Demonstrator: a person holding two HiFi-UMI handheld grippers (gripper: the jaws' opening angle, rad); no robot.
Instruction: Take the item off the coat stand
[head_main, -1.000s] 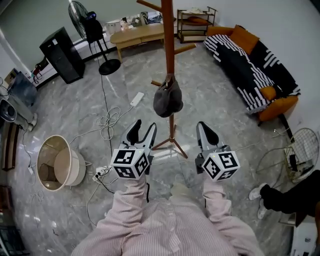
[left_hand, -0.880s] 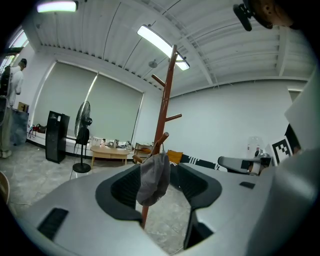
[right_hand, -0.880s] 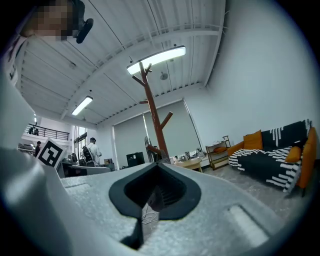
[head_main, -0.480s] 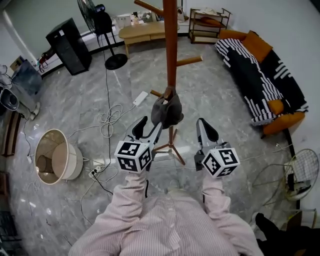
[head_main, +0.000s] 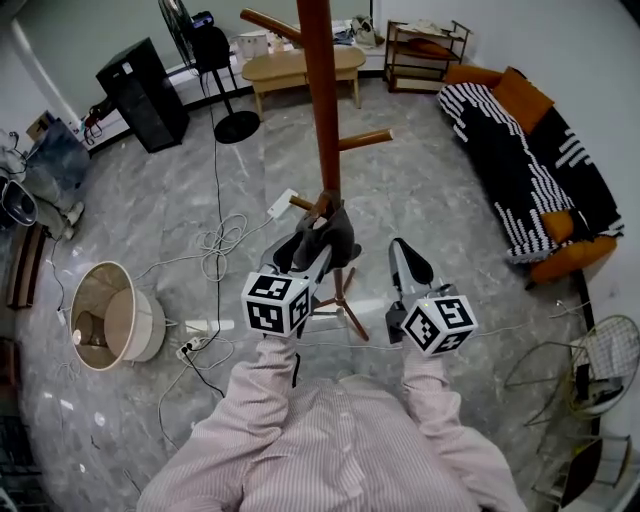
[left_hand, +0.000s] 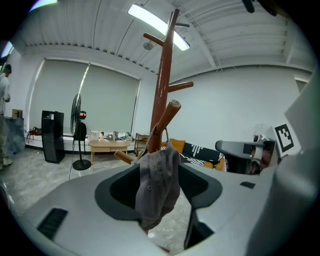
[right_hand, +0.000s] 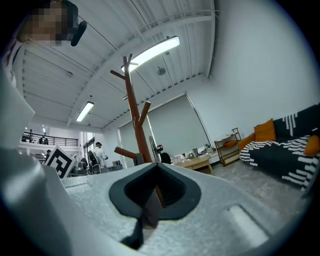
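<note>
The left claw (head_main: 302, 250) is pointing at the grey cap (head_main: 328, 232), which is hanging from a low peg of the wooden coat stand (head_main: 320, 110). Its jaws are opening with the cap's lower edge between them. The right claw (head_main: 402, 255) is hovering just beside it, jaws together and empty, while the person's striped sleeves (head_main: 268, 392) are stretching out over the marble floor (head_main: 430, 190).
</note>
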